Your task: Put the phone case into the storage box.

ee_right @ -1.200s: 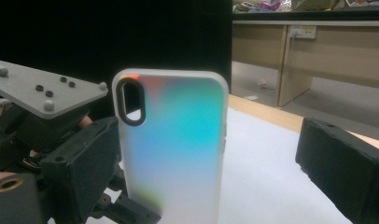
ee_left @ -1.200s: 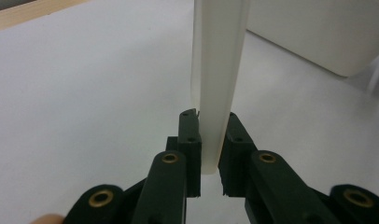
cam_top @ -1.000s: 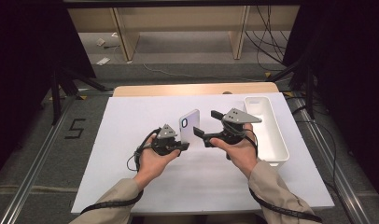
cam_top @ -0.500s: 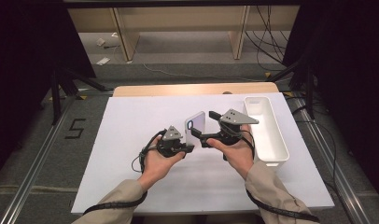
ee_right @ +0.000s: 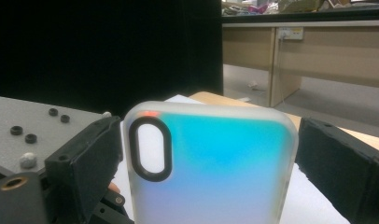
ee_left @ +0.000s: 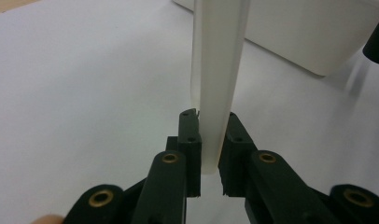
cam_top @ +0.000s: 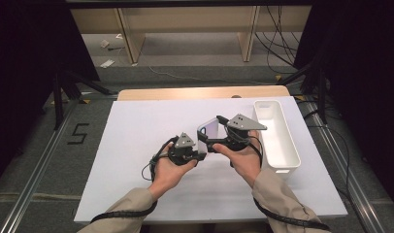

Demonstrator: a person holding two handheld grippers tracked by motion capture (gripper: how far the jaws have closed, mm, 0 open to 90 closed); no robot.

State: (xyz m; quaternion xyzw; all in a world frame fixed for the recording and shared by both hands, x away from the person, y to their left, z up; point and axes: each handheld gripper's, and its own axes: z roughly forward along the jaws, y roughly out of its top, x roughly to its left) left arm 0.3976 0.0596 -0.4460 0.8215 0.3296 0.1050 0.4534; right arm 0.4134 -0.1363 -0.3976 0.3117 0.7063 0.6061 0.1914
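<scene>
Left tongs (ee_left: 210,154) narrow, clamped on the lower edge of the phone case (ee_left: 218,70), pads pressing both faces; case seen edge-on there, standing upright between the jaws. Right tongs (ee_right: 208,163) wider, a jaw on either long side of the case (ee_right: 211,172); left jaw against its edge, a sliver of gap showing at the right jaw, so grip there cannot be told for sure.

In the high view, case (cam_top: 208,132) held up off the tabletop (cam_top: 137,131), between the two tongs, tilted, just left of the white bin (cam_top: 277,141). Left tongs (cam_top: 199,156) below it, right tongs (cam_top: 212,141) beside it.

Lower part of the case cut off at the bottom of the right gripper view; oval camera cutout at its upper left, blue-green sheen across the back. Contact points in the high view too small to make out. Bin only partly seen in the left gripper view, corner and wall (ee_left: 318,42).

Left hand (cam_top: 171,167) palm up, cradling its gripper, forearm in from the bottom. Right hand (cam_top: 243,158) wrapped around its gripper from below, wrist angled inward toward the left one, cables trailing along both sleeves.
</scene>
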